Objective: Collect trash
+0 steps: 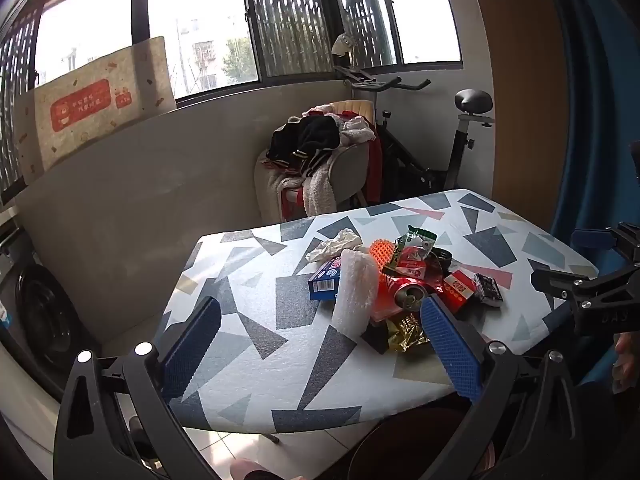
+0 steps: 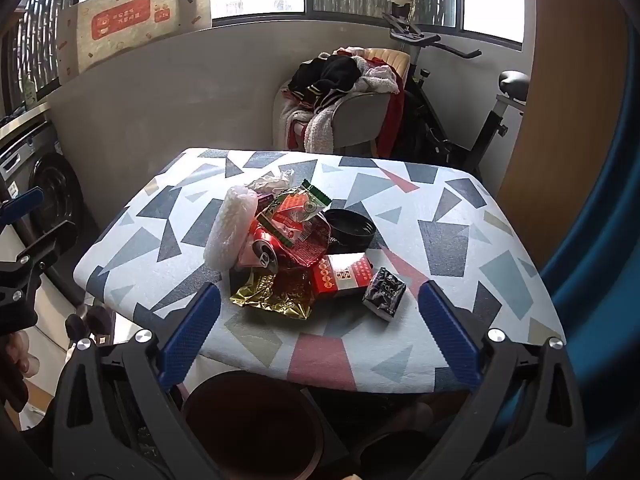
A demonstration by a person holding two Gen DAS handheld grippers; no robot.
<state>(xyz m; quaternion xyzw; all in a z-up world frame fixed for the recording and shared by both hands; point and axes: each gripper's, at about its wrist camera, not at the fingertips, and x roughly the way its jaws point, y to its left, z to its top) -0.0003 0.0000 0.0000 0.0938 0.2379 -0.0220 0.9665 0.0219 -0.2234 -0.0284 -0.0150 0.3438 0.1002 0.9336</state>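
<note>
Two sets of tongs hang over the near edge of a desk (image 2: 460,216) covered in a cloth of grey, blue and pink triangles. The left tongs (image 1: 320,344) and the right tongs (image 2: 320,332) both stand spread wide with nothing between their blue pads, and neither touches the trash.

Behind the desk sits a chair (image 2: 360,120) heaped with clothes, with an exercise bike (image 2: 472,120) just beside it on the right. A washing machine (image 2: 52,196) stands to the left, and a printed board (image 2: 132,20) leans against the window above the low wall. Below the near edge of the desk, under the right tongs, a dark round bin (image 2: 252,428) opens upward.

The trash lies in one loose pile near the middle of the desk. A crushed red can (image 2: 266,250) lies on its side with its top facing the near edge. A white roll of bubble wrap (image 2: 230,230) leans against its left side. A gold foil wrapper (image 2: 272,298) lies in front of the can, nearest the right tongs. A red box (image 2: 344,276) lies to the right of the foil, touching a small dark packet (image 2: 384,292). A black round lid (image 2: 348,228) sits behind the red box. A green-edged snack bag (image 2: 298,208) tops the pile, crumpled white paper (image 2: 272,182) lies at the back, and a blue box (image 1: 326,282) shows in the left wrist view beside the bubble wrap.
</note>
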